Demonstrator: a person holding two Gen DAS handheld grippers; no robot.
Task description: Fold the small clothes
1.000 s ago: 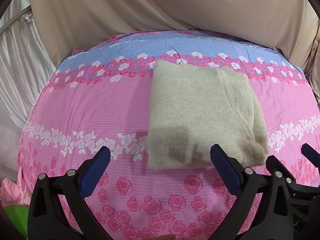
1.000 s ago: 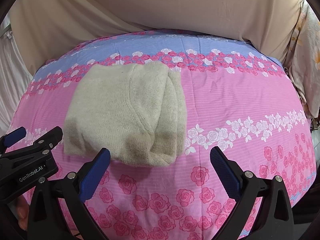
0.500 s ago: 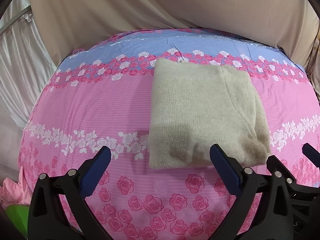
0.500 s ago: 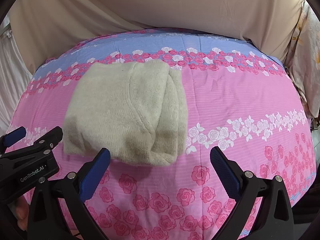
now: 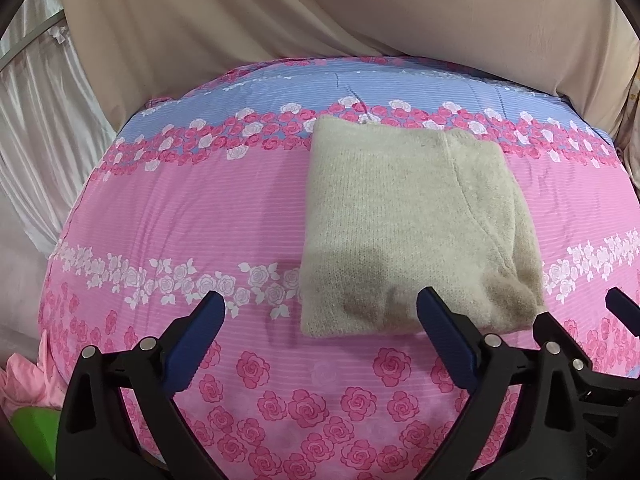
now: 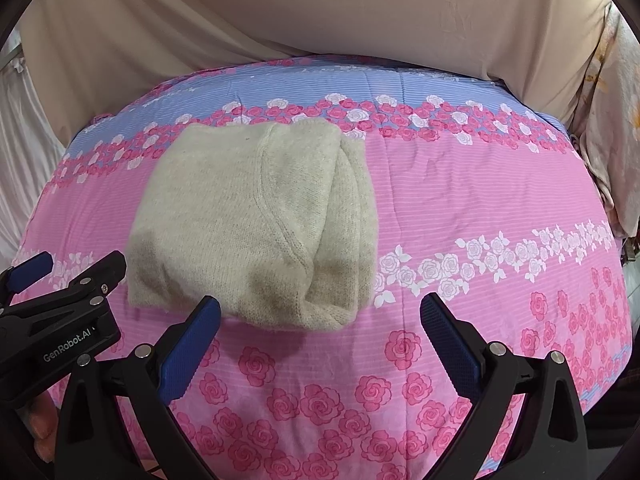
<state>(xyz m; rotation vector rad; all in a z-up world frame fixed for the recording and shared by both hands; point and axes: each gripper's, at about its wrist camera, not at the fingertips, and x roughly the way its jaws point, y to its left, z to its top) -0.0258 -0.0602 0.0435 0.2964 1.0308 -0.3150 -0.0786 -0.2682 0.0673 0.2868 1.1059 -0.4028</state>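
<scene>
A beige knitted garment (image 5: pixel 412 224) lies folded into a thick rectangle on the pink rose-patterned bedspread (image 5: pixel 200 208). My left gripper (image 5: pixel 320 320) hovers open just in front of its near edge, nothing between the blue pads. In the right wrist view the same folded garment (image 6: pixel 256 220) sits left of centre, and my right gripper (image 6: pixel 320 320) is open and empty, its left pad just before the garment's near right corner. The left gripper's body (image 6: pixel 60 312) shows at the lower left of the right wrist view.
Beige draped cloth (image 5: pixel 320 12) backs the bed. A pale curtain (image 5: pixel 36 120) hangs at the left. Pink fabric (image 5: pixel 24 380) and a green object (image 5: pixel 32 432) lie at the lower left. Patterned cloth (image 6: pixel 612 120) hangs at the right.
Both views have shifted slightly back and down, so the folded garment sits a little higher in frame. The garment itself has not moved, and both grippers stay open.
</scene>
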